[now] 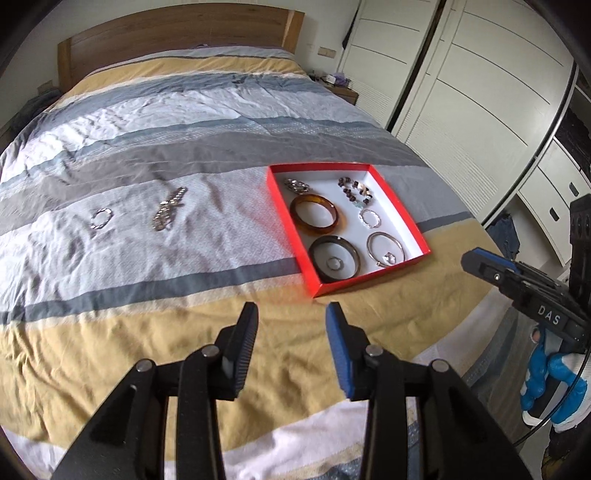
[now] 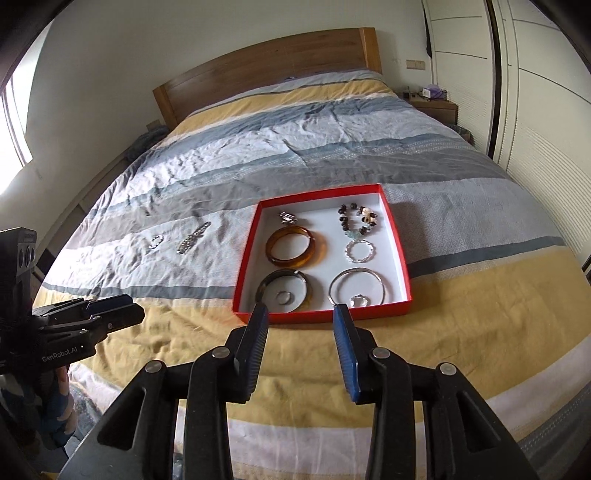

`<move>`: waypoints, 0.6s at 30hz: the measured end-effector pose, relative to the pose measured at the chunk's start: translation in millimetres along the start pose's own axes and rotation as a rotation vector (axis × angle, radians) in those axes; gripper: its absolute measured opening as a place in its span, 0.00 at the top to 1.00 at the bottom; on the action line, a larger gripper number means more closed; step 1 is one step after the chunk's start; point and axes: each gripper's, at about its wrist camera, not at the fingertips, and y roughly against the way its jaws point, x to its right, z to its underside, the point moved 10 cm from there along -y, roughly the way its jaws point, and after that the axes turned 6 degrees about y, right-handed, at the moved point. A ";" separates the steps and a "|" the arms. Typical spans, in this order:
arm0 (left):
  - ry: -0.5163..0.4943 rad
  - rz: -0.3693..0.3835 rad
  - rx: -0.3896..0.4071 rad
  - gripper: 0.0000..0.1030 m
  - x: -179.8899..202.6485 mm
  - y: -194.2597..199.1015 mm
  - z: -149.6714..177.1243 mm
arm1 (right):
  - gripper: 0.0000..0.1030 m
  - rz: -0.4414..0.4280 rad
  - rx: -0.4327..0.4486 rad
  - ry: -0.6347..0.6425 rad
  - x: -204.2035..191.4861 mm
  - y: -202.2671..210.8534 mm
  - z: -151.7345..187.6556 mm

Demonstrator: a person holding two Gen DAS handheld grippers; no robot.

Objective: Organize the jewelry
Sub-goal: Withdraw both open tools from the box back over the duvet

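A red box with a white floor lies on the bed. It holds an amber bangle, a dark bangle, a thin silver bangle, a beaded bracelet and several small silver pieces. A silver chain and a small silver bracelet lie on the cover left of the box. My left gripper is open and empty, above the bed short of the box. My right gripper is open and empty at the box's near edge.
The striped bed cover reaches back to a wooden headboard. White wardrobe doors stand to the right, with a nightstand beside the headboard. The bed's near edge is just below the grippers.
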 end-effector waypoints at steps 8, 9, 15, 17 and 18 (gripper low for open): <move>0.099 -0.054 0.052 0.65 -53.2 60.5 42.7 | 0.64 -0.072 0.024 0.056 -62.4 27.4 13.4; 0.105 -0.071 0.051 0.65 -61.1 65.2 49.2 | 0.64 -0.081 0.021 0.066 -70.8 27.9 15.5; 0.163 -0.185 0.075 0.65 -117.7 89.3 75.8 | 0.64 -0.122 -0.004 0.114 -113.9 20.8 26.2; 0.186 -0.220 0.086 0.65 -135.7 96.5 79.7 | 0.64 -0.136 -0.011 0.122 -125.0 14.0 25.8; 0.197 -0.235 0.091 0.65 -143.3 99.0 80.5 | 0.64 -0.143 -0.014 0.127 -130.6 10.9 25.1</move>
